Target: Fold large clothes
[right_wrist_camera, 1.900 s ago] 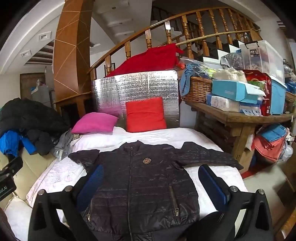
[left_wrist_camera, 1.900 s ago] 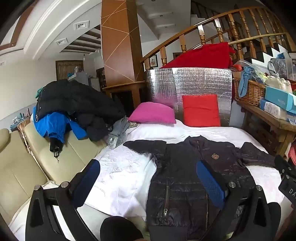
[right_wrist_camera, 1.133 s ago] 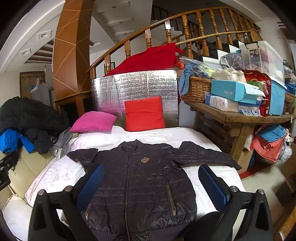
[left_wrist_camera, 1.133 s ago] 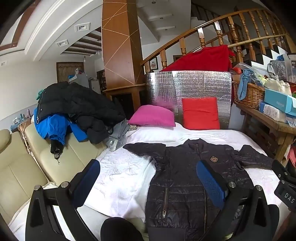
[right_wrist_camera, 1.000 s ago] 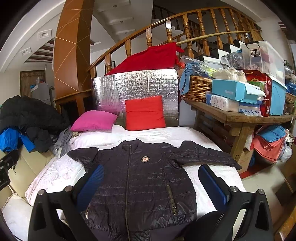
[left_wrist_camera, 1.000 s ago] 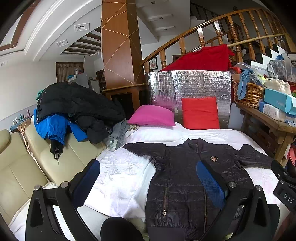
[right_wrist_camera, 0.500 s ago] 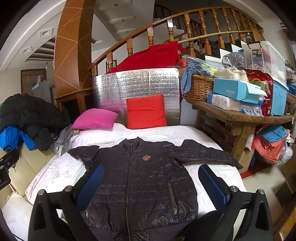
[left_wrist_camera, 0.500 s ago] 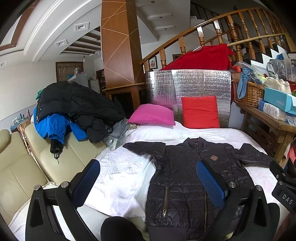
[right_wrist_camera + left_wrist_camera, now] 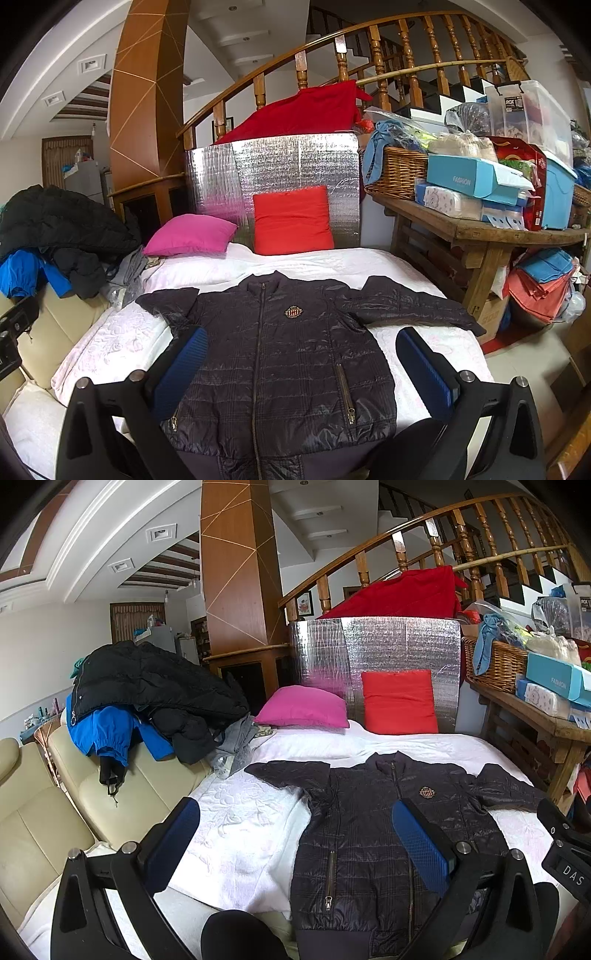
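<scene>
A dark quilted jacket lies flat and face up on the white bed cover, zipped, both sleeves spread sideways. My left gripper hovers open above the jacket's left side and the bare cover, blue pads wide apart, nothing between them. My right gripper hangs open over the jacket's lower body, with a blue pad near each side edge. Neither touches the cloth. The right gripper's body shows at the left wrist view's right edge.
A heap of black and blue coats covers the beige sofa on the left. Pink and red cushions lean at the bed's head. A cluttered wooden table stands to the right, bags beneath it.
Both grippers have drifted only slightly; the jacket sits a touch higher in the right wrist view. Both stay open and the jacket has not moved.
</scene>
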A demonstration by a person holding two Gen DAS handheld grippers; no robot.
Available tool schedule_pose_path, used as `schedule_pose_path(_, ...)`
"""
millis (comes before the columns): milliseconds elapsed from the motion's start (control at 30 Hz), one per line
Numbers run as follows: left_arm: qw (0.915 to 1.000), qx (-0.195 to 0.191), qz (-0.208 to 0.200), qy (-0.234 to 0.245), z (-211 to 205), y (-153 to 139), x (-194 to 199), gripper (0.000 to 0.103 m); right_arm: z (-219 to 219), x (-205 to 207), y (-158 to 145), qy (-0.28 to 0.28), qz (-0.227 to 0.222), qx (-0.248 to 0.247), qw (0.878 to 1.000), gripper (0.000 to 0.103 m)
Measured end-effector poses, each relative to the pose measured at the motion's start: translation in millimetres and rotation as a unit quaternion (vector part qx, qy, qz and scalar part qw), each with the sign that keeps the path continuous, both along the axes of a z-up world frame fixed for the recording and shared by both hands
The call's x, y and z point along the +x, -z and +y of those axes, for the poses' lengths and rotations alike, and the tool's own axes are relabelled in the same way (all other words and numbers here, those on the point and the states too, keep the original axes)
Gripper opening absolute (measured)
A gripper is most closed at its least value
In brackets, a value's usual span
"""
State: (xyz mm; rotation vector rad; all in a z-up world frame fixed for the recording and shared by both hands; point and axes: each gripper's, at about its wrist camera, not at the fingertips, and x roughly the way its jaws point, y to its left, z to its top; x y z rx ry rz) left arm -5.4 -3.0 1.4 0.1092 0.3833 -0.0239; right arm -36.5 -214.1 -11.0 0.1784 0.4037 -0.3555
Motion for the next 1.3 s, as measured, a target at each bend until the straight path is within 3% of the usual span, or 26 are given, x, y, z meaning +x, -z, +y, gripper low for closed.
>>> schedule_pose_path(967, 1.0, 0.002, 0.005, 0.001, 2, 5, 2, 0.103, -1, 4, 2, 0.0, 0.005, 0.003, 1.0, 0.103)
schedule_pose_path(1300, 0.9992, 0.005, 0.038, 0.002, -4, 24, 27, 0.103, -18, 25, 16, 0.007, 0.025, 0.019, 0.999, 0.103)
